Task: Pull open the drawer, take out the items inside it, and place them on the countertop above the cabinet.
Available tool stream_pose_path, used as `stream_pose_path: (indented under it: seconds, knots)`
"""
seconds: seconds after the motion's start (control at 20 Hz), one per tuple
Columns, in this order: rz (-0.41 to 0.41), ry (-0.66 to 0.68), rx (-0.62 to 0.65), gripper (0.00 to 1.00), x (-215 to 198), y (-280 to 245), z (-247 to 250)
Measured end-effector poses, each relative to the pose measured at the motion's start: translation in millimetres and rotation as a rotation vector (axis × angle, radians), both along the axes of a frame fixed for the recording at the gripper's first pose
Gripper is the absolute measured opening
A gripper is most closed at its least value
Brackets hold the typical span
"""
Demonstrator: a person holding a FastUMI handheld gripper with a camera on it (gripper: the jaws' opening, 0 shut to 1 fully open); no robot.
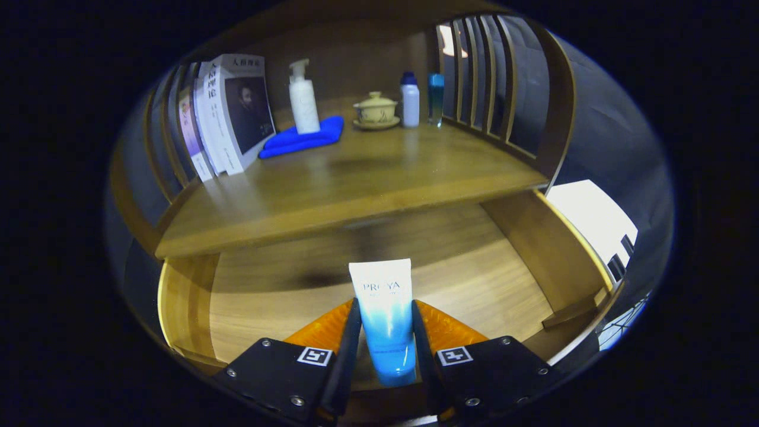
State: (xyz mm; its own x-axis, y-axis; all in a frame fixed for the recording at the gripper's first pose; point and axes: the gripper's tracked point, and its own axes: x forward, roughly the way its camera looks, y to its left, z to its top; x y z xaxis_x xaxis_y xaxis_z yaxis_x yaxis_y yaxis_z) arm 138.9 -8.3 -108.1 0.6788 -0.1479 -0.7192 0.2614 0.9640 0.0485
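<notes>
Claw (pixel 385 332) pinching a white-to-blue cosmetic tube (pixel 384 314) between both fingers, above the open drawer (pixel 267 308) and below the surface (pixel 356 178). Risk: the smooth tube may slip, or strike the surface's front edge during lifting.

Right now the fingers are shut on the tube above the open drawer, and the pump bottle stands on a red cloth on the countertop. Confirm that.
Not quite: the cloth under the pump bottle is blue, not red, as the gripper view shows. The rest holds: the fingers are shut on the tube above the open drawer, and the bottle is on the countertop.
</notes>
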Motion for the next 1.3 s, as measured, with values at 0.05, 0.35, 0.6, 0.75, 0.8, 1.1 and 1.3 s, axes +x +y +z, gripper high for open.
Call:
stream_pose_path:
  seconds: [0.05, 0.35, 0.6, 0.75, 0.8, 1.1, 1.3]
  knots:
    - [0.002, -0.028, -0.010, 0.50, 1, 0, 11]
    - [0.047, -0.175, -0.084, 0.50, 10, 4, 70]
    - [0.086, -0.241, -0.123, 0.50, 37, 12, 102]
    - [0.103, -0.255, -0.118, 0.50, 61, 16, 108]
    - [0.110, -0.255, -0.123, 0.50, 69, 15, 108]
    - [0.137, -0.227, -0.099, 0.50, 120, 12, 93]
    - [0.142, -0.189, -0.065, 0.50, 154, 6, 85]
